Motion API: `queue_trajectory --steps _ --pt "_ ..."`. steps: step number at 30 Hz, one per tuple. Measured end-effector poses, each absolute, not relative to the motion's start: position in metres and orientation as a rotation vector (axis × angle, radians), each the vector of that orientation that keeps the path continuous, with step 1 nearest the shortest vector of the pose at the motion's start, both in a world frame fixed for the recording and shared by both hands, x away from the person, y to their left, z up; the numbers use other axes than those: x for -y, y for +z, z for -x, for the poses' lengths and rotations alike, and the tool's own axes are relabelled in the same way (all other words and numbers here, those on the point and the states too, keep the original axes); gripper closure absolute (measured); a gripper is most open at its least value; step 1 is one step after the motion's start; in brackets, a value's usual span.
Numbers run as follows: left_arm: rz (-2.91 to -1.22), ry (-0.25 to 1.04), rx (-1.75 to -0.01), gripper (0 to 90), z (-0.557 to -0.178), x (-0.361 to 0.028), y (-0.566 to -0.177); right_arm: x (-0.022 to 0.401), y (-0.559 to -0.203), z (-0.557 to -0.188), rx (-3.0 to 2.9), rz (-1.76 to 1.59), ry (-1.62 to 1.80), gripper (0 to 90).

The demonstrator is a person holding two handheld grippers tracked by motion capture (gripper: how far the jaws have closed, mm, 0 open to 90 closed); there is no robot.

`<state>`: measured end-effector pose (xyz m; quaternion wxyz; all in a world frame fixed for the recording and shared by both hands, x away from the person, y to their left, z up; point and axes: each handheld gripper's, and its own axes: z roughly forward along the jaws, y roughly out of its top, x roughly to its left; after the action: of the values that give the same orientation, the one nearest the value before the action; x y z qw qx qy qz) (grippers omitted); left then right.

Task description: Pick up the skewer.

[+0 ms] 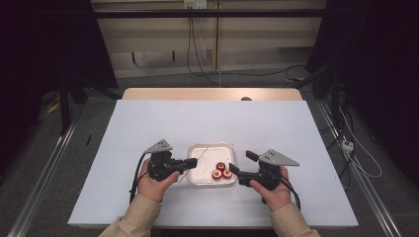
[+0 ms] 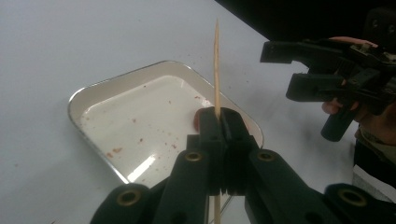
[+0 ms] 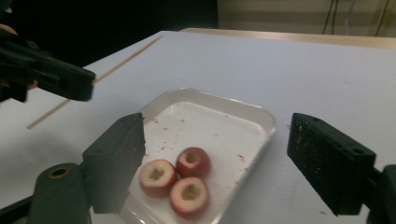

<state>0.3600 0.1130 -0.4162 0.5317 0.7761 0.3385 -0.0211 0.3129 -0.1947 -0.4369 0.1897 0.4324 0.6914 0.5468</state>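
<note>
Three red cored fruit pieces (image 1: 221, 171) lie close together in the near right part of a shallow white tray (image 1: 197, 148). My left gripper (image 1: 194, 162) reaches in over the tray's left rim and is shut on a thin wooden skewer (image 2: 216, 70), which sticks out past both sides of the jaws. In the right gripper view the fruit pieces (image 3: 158, 176) lie on the tray (image 3: 261, 116) just ahead of my right gripper (image 3: 219, 140). Its jaws stand open, nothing between them. The right gripper (image 1: 241, 162) hovers at the tray's right edge, pointing left at the fruit.
The tray floor (image 2: 140, 116) carries small red specks. The white table top (image 1: 148, 123) spreads bare around the tray. A wooden edge (image 1: 212, 94) runs along the far side, with cables and dark floor beyond.
</note>
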Motion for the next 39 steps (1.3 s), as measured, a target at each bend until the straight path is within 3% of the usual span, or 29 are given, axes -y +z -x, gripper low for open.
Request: queue_trajectory --steps 1,4,7,13,14,18,23,27,32,39 --pt "-1.854 -0.047 -0.799 89.2 -0.359 -0.11 -0.416 0.189 -0.436 -0.316 -1.949 -1.238 1.592 28.9" --pt "-1.849 -0.047 -0.776 89.2 -0.357 -0.101 -0.416 0.182 -0.434 -0.319 -1.963 -1.252 1.631 31.4" --pt "-1.867 -0.053 -0.763 89.2 -0.356 -0.095 -0.418 0.172 -0.431 -0.325 -1.972 -1.295 1.69 42.7" --pt "-1.883 -0.061 -0.742 89.2 -0.355 -0.089 -0.421 0.166 -0.426 -0.331 -1.986 -1.343 1.758 53.2" --pt "-1.877 -0.068 -0.738 89.2 -0.355 -0.088 -0.422 0.165 -0.425 -0.332 -1.979 -1.366 1.792 60.6" --pt "-1.872 -0.066 -0.721 89.2 -0.354 -0.088 -0.422 0.164 -0.424 -0.334 -1.96 -1.419 1.844 68.2" --pt "-1.876 -0.067 -0.699 89.2 -0.353 -0.086 -0.42 0.161 -0.421 -0.336 -1.953 -1.451 1.925 84.9" --pt "-1.876 -0.089 -0.695 89.0 -0.352 -0.083 -0.42 0.159 -0.416 -0.335 -1.955 -1.437 1.975 89.0" --pt "-1.954 -0.088 -0.693 78.6 -0.349 -0.085 -0.423 0.161 -0.409 -0.334 -1.928 -1.393 1.985 89.1" --pt "-2.0 -0.099 -0.683 79.4 -0.348 -0.081 -0.426 0.163 -0.407 -0.335 -1.913 -1.392 1.987 89.1"
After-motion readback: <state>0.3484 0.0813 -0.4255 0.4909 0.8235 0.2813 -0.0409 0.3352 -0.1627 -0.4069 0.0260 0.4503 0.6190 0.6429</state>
